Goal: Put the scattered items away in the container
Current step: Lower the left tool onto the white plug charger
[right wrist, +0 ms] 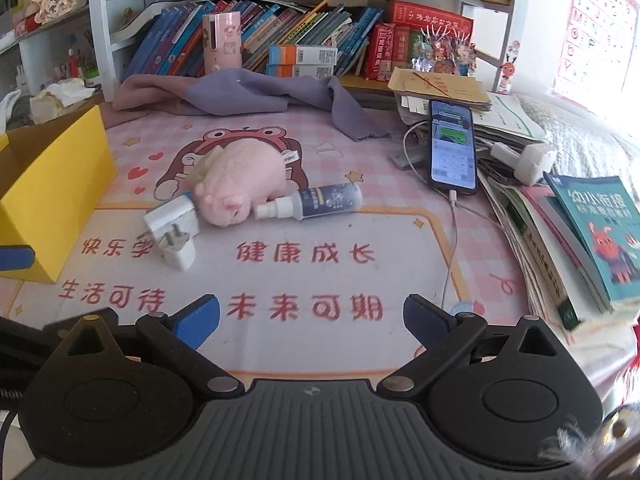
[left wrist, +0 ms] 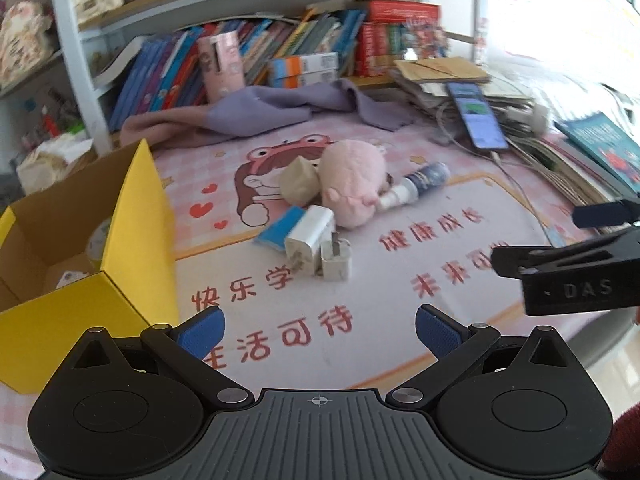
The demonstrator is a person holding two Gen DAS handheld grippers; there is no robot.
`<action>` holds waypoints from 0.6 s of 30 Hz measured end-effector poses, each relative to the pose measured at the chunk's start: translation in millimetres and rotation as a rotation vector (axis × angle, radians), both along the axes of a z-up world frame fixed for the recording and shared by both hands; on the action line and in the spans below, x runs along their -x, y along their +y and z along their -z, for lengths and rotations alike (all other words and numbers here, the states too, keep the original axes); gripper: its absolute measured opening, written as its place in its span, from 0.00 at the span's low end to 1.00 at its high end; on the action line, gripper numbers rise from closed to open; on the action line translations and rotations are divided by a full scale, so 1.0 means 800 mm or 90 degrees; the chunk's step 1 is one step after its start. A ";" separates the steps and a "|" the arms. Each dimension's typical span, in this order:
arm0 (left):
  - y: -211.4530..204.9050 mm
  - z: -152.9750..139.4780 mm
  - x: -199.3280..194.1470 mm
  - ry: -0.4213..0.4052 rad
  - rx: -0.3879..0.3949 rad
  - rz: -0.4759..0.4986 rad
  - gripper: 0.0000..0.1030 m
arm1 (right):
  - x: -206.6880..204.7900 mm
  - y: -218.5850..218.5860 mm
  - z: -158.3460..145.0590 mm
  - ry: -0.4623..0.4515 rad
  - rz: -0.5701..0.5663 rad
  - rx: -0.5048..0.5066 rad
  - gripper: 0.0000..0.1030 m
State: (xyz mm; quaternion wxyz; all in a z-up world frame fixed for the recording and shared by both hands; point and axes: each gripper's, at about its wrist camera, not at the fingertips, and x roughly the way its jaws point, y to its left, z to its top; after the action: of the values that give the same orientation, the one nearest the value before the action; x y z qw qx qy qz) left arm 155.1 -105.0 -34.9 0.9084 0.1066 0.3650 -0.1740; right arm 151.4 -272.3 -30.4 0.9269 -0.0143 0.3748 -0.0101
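Observation:
A yellow cardboard box (left wrist: 132, 240) stands open at the left of the pink mat; it also shows in the right wrist view (right wrist: 60, 184). A pile lies mid-mat: a pink plush pig (left wrist: 352, 180) (right wrist: 244, 180), a spray bottle (left wrist: 420, 184) (right wrist: 320, 200), two white charger plugs (left wrist: 316, 240) (right wrist: 172, 224), a blue flat item (left wrist: 280, 226) and a beige packet (left wrist: 298, 182). My left gripper (left wrist: 320, 332) is open and empty, near of the plugs. My right gripper (right wrist: 312, 320) is open and empty, near of the pile; its finger shows in the left wrist view (left wrist: 560, 264).
A purple cloth (right wrist: 248, 92) lies at the back of the mat. A phone (right wrist: 452, 144) on a charging cable leans on stacked papers and books (right wrist: 580, 232) at the right. A bookshelf (right wrist: 300, 40) runs along the back.

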 end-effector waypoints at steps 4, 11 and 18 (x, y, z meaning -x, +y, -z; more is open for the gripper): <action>-0.013 0.001 -0.013 -0.007 -0.005 -0.031 1.00 | -0.026 -0.020 0.003 0.005 -0.013 -0.013 0.95; -0.031 0.003 -0.039 -0.006 -0.009 -0.069 0.98 | -0.068 -0.041 0.011 0.019 -0.048 -0.024 0.83; -0.049 0.014 -0.064 0.019 -0.008 -0.068 0.80 | -0.105 -0.053 0.018 0.031 -0.075 -0.032 0.71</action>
State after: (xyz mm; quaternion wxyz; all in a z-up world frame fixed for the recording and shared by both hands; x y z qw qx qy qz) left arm 206.1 -144.4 -46.3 0.9101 0.0901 0.3849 -0.1243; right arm 235.0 -315.0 -44.6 0.9166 -0.0131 0.3958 0.0545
